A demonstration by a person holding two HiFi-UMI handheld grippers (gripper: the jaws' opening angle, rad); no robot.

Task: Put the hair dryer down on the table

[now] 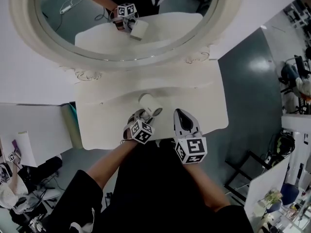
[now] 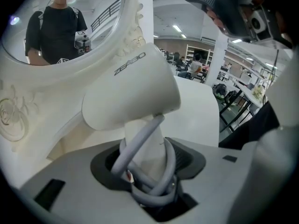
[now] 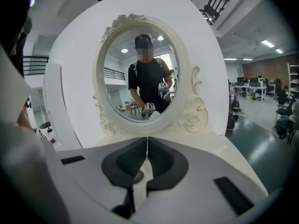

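Much hair dryer (image 2: 133, 94) handle seemingly behind cord (image 2: 170, 160).

Head camera high, looking steeply down: table (image 1: 204, 106) below, mirror (image 1: 126, 38) at top, left gripper (image 1: 140, 118) and right gripper (image 1: 181, 114) near bottom. Left gripper view low over table, pressed close to hair dryer (image 2: 133, 94); mirror's rim at left, open room at right. Right gripper view faces mirror square on, farther back. All three share mirror and table.
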